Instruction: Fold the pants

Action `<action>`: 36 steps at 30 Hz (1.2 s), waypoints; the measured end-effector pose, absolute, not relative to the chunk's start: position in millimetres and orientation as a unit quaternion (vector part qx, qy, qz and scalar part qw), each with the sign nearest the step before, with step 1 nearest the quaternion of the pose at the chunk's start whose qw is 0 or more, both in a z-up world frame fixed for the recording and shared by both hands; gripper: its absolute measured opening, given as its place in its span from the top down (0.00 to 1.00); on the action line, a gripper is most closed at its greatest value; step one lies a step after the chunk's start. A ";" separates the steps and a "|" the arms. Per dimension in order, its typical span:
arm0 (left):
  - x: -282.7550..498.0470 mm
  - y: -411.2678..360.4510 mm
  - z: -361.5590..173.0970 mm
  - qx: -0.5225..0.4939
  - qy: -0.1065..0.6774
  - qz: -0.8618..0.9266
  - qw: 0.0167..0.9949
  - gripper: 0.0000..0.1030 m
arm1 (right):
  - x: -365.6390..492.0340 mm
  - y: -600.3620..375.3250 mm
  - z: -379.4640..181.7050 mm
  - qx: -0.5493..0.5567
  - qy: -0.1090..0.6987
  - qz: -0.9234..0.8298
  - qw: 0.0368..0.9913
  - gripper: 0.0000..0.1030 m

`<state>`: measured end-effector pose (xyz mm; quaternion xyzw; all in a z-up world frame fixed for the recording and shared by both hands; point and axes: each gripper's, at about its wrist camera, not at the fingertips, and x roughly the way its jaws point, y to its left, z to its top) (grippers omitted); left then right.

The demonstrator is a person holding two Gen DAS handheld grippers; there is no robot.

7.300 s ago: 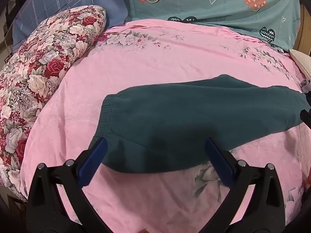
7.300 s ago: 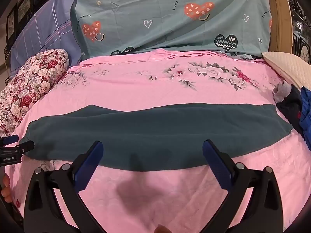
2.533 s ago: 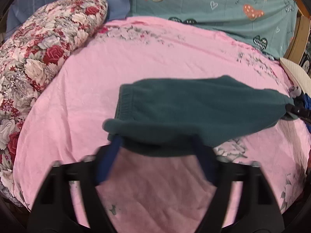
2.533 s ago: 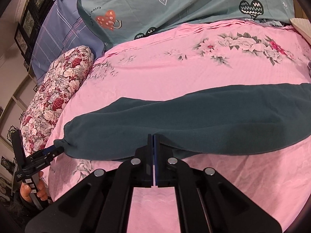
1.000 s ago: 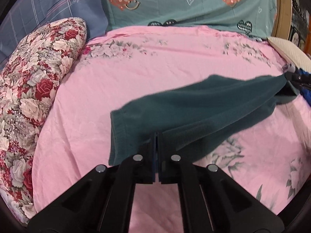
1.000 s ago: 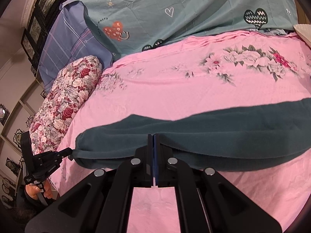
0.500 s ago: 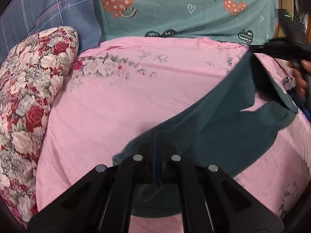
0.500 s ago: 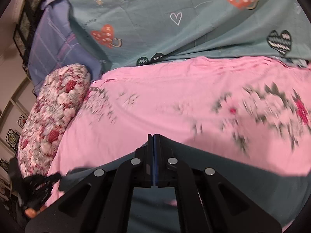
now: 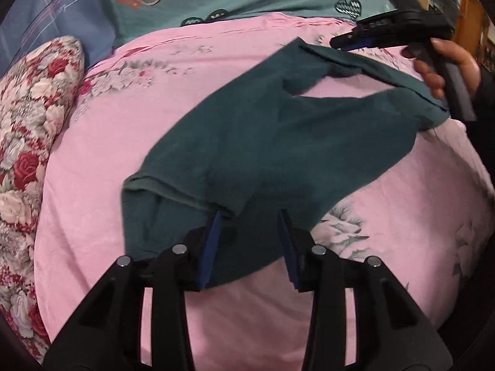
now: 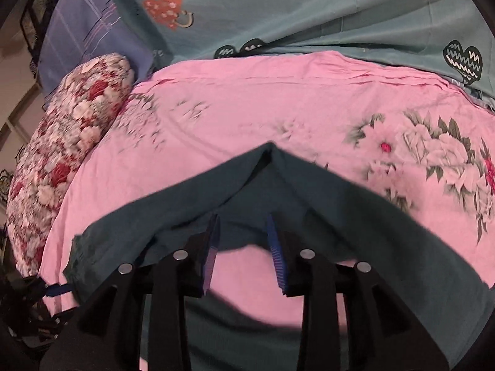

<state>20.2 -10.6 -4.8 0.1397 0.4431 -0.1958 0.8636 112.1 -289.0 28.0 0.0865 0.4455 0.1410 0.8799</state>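
Pink floral bed (image 9: 386, 247) with dark green pants (image 9: 278, 142) folded over.
Left gripper (image 9: 250, 241) and right gripper (image 10: 243, 244): fingers spreading, cloth between, no longer pinched.

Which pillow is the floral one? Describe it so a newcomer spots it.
Start at the pink bedsheet under the dark teal pants. At its left edge lies the floral pillow. It alone bears red and white roses; the bedding behind shows blue plaid or teal with hearts.

The pants (image 10: 355, 216) run off the bottom edge, their hem motion-blurred.
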 end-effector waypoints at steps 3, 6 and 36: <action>35.8 -11.2 -17.6 0.124 0.457 -0.181 0.862 0.70 | 88.6 -286.8 27.7 0.093 0.441 0.152 0.880 0.68; 51.5 -4.5 -25.9 0.106 0.471 -0.163 0.860 0.87 | 65.5 -289.0 26.4 0.103 0.434 0.155 0.881 0.68; 68.6 80.4 12.9 -0.033 0.496 -0.104 0.861 0.41 | -16.0 -305.8 8.6 0.097 0.446 0.121 0.882 0.55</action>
